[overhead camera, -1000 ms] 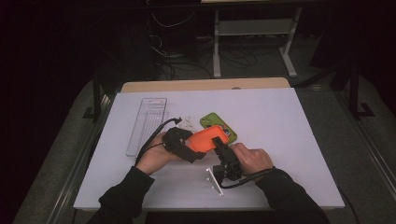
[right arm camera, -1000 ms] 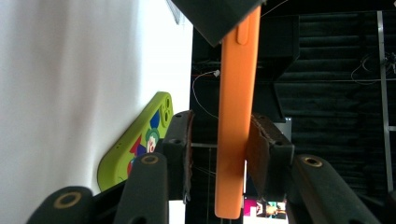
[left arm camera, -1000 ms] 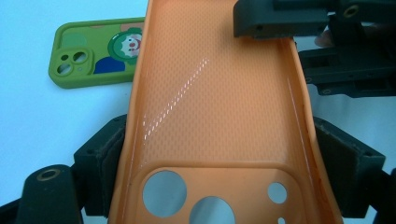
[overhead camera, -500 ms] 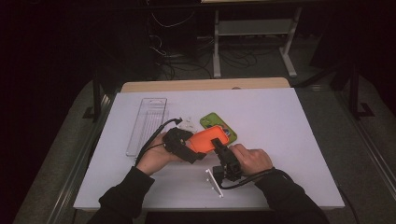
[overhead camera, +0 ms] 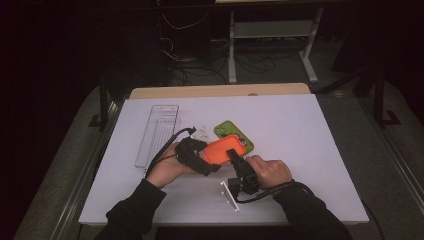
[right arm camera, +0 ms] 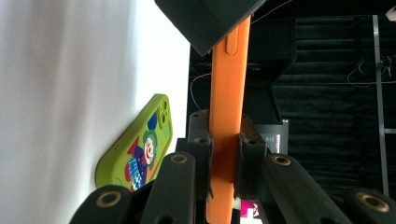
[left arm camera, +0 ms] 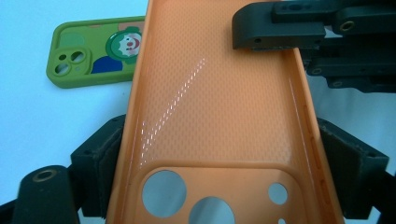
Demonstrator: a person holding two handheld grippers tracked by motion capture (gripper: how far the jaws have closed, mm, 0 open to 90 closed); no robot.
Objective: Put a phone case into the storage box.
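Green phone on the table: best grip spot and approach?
Grip the green phone across its two long edges near the middle, coming straight down from above. It lies flat, back up, on the white table, so only the thin rounded sides offer opposing faces; probably avoid the camera-bump end.

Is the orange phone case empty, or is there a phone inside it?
Empty. The left gripper view shows the bare textured inside of the orange phone case, and the table is visible through its camera holes.
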